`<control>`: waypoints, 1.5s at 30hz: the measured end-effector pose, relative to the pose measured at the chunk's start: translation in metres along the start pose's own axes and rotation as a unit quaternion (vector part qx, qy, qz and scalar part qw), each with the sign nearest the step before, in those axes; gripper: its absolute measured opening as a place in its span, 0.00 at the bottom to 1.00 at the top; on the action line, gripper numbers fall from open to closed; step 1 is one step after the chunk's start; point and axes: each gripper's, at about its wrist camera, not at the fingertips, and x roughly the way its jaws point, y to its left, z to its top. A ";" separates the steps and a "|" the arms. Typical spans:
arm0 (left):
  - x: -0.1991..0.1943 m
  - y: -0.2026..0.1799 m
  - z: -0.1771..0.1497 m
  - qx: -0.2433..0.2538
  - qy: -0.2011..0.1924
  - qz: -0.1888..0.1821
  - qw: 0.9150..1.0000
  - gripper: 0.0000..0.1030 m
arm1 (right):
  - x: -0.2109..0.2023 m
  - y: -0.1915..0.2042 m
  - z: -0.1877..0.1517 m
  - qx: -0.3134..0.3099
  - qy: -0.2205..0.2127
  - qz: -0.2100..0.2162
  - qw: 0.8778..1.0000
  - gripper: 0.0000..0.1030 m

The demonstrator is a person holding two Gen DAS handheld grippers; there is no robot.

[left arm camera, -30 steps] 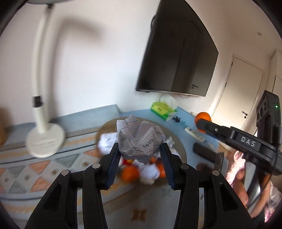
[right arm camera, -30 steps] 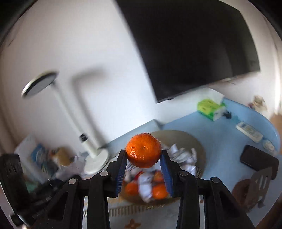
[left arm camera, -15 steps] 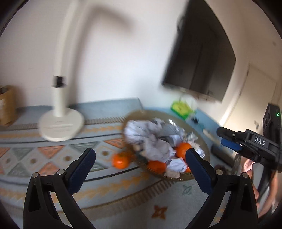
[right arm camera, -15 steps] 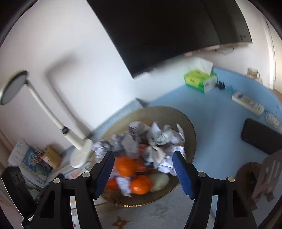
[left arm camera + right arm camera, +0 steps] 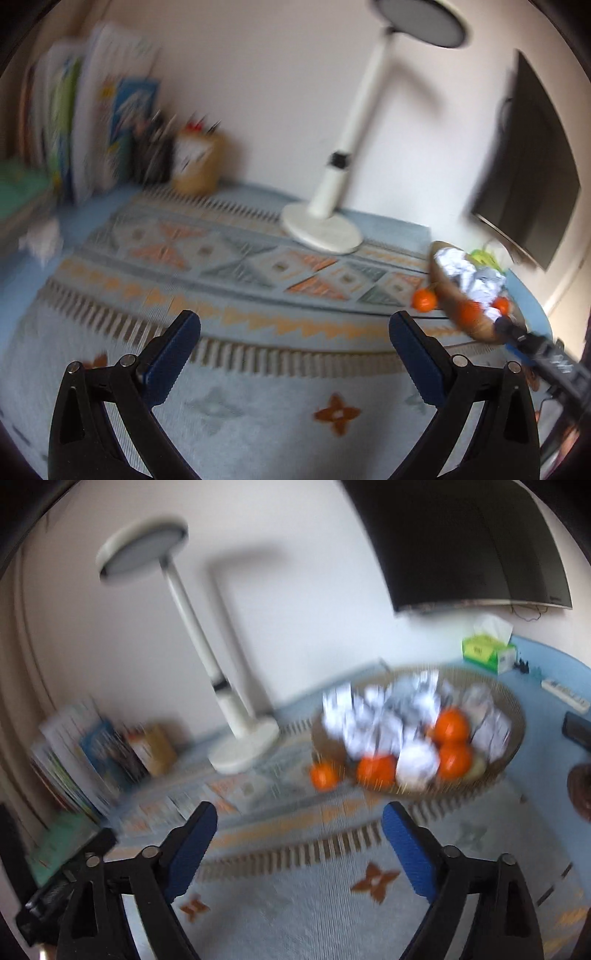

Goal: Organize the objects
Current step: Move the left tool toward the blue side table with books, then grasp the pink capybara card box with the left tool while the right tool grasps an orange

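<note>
Paper ball and orange went into the basket. Left gripper hangs wide and bare; right gripper is opening, bare. 1 orange waits outside.

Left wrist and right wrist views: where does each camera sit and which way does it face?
Left wrist: on the left hand-held gripper, jaws open and empty, looking down over the patterned mat toward the books.
Right wrist: on the right hand-held gripper, jaws opening, empty, facing the basket.
Shared: lamp, basket, loose orange, mat.
</note>
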 end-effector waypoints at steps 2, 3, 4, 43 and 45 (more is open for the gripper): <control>0.006 0.017 -0.001 -0.022 0.016 -0.010 1.000 0.99 | 0.020 -0.005 -0.006 0.022 0.031 -0.019 0.999 0.59; 0.007 0.022 -0.001 -0.033 0.018 -0.012 0.999 0.99 | 0.027 -0.007 -0.008 0.032 0.039 -0.026 0.998 0.57; 0.007 0.026 -0.002 -0.041 0.017 -0.014 0.999 0.99 | 0.031 -0.011 -0.009 0.036 0.042 -0.031 0.998 0.56; -0.129 0.268 -0.027 -0.209 0.005 0.155 0.966 0.99 | 0.058 -0.005 -0.019 -0.007 0.063 -0.103 0.993 0.61; -0.118 0.265 -0.022 -0.189 0.013 0.138 0.972 0.99 | 0.058 -0.004 -0.020 -0.009 0.062 -0.107 0.992 0.61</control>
